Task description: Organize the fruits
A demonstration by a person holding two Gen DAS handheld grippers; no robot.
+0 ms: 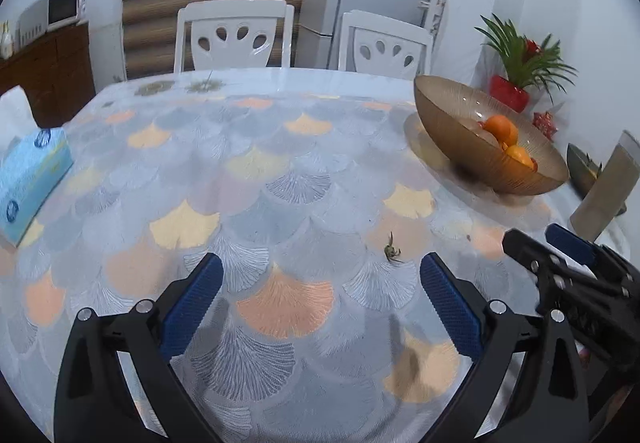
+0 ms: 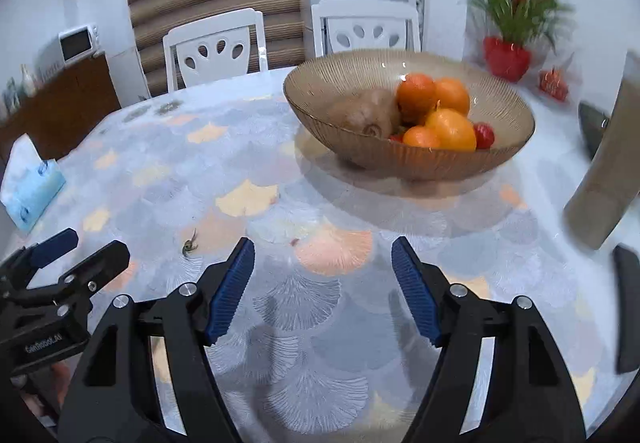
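A ribbed amber glass bowl (image 2: pixel 500 159) stands on the patterned table, holding several oranges (image 2: pixel 450 129), a brown kiwi-like fruit (image 2: pixel 366 111) and a red fruit (image 2: pixel 484 135). In the left wrist view the same bowl (image 1: pixel 452 127) sits at the right with oranges (image 1: pixel 500 128) showing over its rim. My right gripper (image 2: pixel 323 255) is open and empty, hovering over the tablecloth short of the bowl. My left gripper (image 1: pixel 322 271) is open and empty too, to the left of the right one. A small green fruit stem (image 1: pixel 391 252) lies on the cloth between them.
A blue tissue box (image 1: pixel 34 179) sits at the table's left edge. A red-potted plant (image 2: pixel 508 57), a small red object (image 2: pixel 554 83) and a tan upright card (image 2: pixel 608 179) stand right of the bowl. Two white chairs (image 1: pixel 236 37) line the far side.
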